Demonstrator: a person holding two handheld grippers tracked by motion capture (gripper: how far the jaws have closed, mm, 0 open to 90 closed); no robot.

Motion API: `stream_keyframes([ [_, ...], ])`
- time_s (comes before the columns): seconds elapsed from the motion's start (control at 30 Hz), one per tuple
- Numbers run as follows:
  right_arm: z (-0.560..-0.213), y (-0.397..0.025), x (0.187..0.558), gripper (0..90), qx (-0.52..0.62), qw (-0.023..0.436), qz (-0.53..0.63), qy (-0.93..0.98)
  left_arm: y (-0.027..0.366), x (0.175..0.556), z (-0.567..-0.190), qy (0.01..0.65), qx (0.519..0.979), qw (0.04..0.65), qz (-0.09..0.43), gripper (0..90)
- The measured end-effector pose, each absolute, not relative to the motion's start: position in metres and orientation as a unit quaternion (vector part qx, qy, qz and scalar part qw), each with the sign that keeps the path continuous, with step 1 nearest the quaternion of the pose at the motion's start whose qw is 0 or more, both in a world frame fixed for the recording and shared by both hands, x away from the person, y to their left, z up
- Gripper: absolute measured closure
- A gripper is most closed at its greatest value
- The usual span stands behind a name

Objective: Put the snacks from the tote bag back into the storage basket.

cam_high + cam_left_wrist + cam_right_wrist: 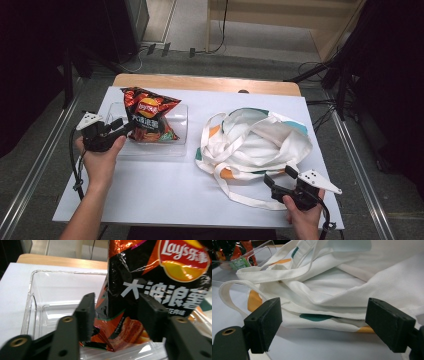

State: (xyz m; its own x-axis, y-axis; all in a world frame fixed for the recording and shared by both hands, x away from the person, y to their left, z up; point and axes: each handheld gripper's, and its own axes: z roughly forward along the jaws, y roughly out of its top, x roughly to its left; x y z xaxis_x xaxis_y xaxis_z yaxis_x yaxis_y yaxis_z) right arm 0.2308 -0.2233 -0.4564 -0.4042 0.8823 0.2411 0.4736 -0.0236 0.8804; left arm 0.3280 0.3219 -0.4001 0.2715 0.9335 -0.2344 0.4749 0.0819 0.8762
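Over at the left of the frame, the left tongs (116,315) sit apart around the chip bag (148,115) in the clear tray (181,134), right tongs (329,325) apart by the tote bag (260,142), so squeezing hard could crush chips.

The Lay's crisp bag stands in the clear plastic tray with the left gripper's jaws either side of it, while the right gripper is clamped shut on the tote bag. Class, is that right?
One detail is wrong. In the right gripper view the right gripper is open, its jaws wide apart before the tote bag, not clamped on it. The Lay's crisp bag does stand in the clear plastic tray, between the left gripper's jaws.
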Motion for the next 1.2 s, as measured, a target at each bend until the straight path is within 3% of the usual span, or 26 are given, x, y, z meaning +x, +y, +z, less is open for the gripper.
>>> stream_keyframes([
  [0.37, -0.454, -0.226, 0.230, 14.2, 0.507, 0.205, 0.508, 0.666, 0.315, 0.296, -0.394, 0.502, 0.639, 0.530, 0.243, 14.8],
  [0.83, -0.453, -0.230, 0.230, 14.2, 0.507, 0.210, 0.510, 0.662, 0.313, 0.264, -0.398, 0.479, 0.656, 0.531, 0.241, 8.7],
  [1.0, -0.452, -0.230, 0.230, 14.2, 0.508, 0.209, 0.511, 0.662, 0.309, 0.250, -0.403, 0.464, 0.664, 0.539, 0.232, 2.7],
  [1.2, -0.452, -0.232, 0.230, 14.2, 0.508, 0.211, 0.511, 0.661, 0.303, 0.238, -0.408, 0.454, 0.672, 0.538, 0.230, 2.7],
])
